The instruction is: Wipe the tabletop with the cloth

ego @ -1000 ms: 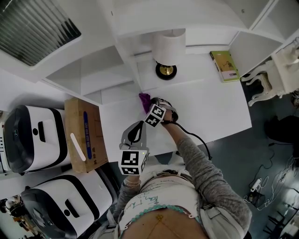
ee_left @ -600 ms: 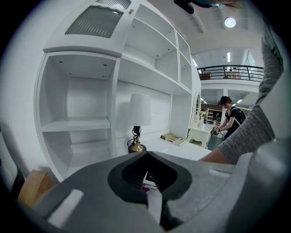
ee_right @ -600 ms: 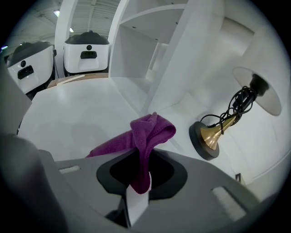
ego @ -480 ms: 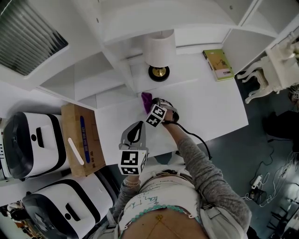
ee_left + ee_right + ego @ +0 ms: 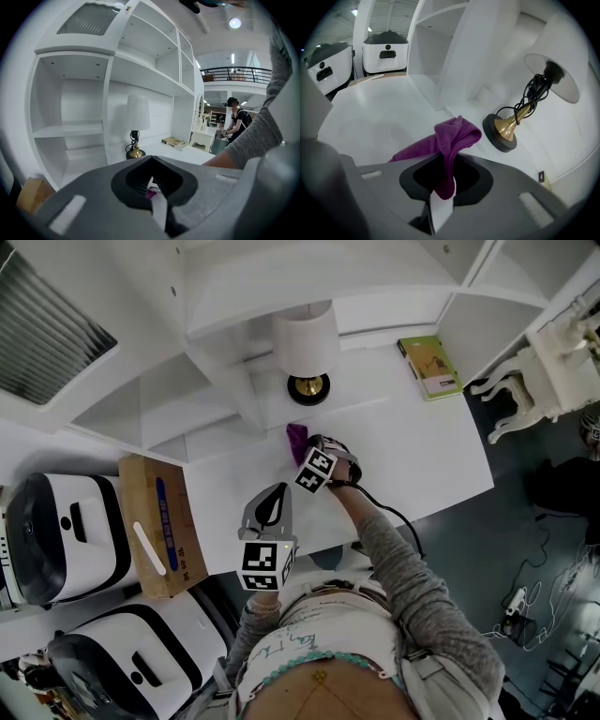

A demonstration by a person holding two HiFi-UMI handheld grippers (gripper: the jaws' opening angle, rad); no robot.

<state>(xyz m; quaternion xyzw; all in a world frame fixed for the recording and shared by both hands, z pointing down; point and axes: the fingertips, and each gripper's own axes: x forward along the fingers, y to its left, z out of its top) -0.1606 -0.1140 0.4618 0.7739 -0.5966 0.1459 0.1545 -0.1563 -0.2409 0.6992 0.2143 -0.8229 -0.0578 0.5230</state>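
The right gripper (image 5: 442,190) has its jaws clamped on one purple cloth (image 5: 453,136), which trails down onto the white tabletop (image 5: 412,456) near the far left part of the surface. The left gripper (image 5: 153,199), jaws together with nothing in them, hangs at the table's near edge. Just beyond the cloth stands one lamp (image 5: 305,343); one book (image 5: 429,367) lies far right. Left of the table are one cardboard box (image 5: 155,526) and two white machines (image 5: 56,535).
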